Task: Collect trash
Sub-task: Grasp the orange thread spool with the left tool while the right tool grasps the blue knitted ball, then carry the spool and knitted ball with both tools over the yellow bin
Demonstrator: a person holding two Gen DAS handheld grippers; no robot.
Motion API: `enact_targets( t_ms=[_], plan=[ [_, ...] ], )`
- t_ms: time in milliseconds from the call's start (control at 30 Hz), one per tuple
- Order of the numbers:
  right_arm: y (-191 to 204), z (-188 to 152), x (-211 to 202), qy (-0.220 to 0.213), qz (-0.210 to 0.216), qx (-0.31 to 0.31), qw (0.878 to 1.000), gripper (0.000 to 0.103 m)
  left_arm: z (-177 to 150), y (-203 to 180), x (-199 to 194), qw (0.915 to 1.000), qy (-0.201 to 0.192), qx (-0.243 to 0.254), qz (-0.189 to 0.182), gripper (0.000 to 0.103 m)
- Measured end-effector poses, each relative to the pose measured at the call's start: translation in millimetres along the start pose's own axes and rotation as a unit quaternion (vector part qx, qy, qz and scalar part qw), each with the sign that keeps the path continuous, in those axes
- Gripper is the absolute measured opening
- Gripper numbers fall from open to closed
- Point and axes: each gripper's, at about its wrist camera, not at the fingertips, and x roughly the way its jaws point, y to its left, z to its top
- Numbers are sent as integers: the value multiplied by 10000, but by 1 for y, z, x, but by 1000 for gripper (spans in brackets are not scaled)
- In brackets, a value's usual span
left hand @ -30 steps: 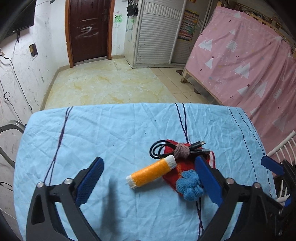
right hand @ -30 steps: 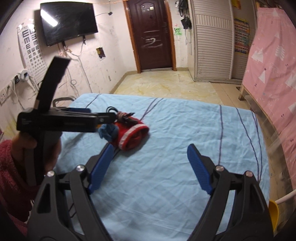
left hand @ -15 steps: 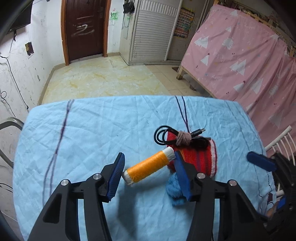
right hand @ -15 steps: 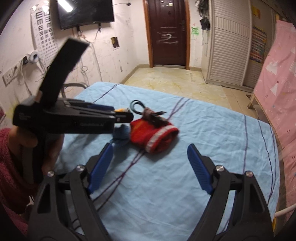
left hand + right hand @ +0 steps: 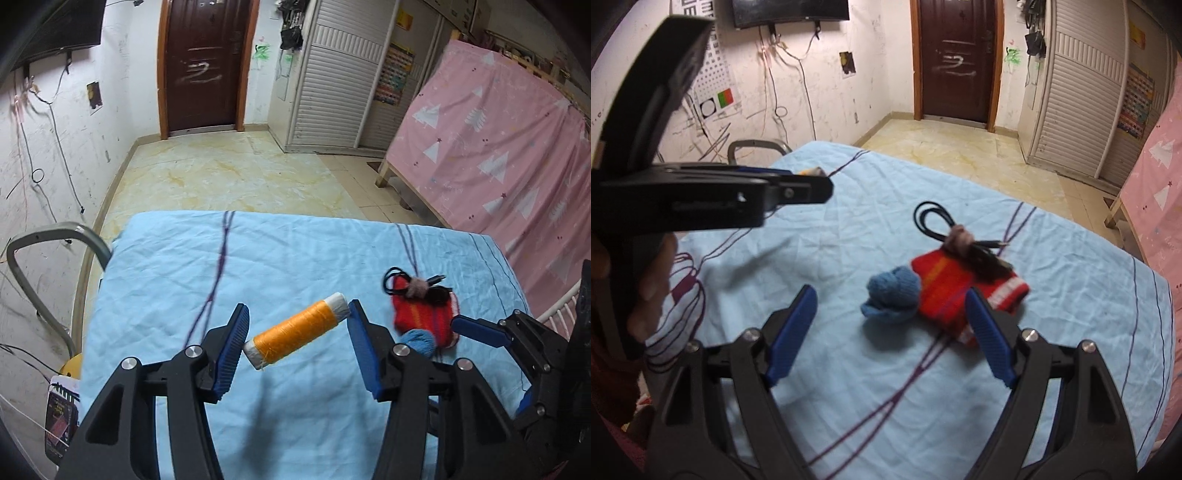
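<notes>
Over the blue-sheeted table [image 5: 303,258] we clamp the orange thread spool [image 5: 297,329] endwise in our left gripper [image 5: 295,345] to lift it clear, our right gripper [image 5: 886,332] spread wide and empty above the balled blue sock [image 5: 892,295].

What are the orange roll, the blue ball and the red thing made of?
The orange spool looks like fine thread wound on a pale tube, probably plastic or card; thin strands show and it shines slightly. The blue ball seems soft knitted fabric, maybe a balled sock: fuzzy, matte, folded. The red cloth looks knitted too, with ribbed white-striped edge.
</notes>
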Motion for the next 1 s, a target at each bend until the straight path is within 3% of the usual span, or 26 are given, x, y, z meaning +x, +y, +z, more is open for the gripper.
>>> enact_targets(
  t_ms=[33, 233, 300, 633, 1000],
  plan=[
    [3, 1, 5, 37, -47, -17, 10000, 79, -1, 3, 0, 10000, 0, -11, 2, 46],
    [6, 5, 19, 185, -163, -29, 9997, 49, -6, 15, 1, 9999, 26, -101, 3, 46],
    [4, 6, 20, 178, -305, -46, 9994, 30, -7, 15, 1, 9999, 23, -105, 31, 46],
    [-9, 1, -11, -242, -257, 186, 9992, 28, -10, -2, -12, 9999, -83, 17, 119, 46],
    [-40, -11, -69, -959, -298, 662, 9927, 28, -11, -49, -28, 9985, -211, 455, 224, 46]
  ],
)
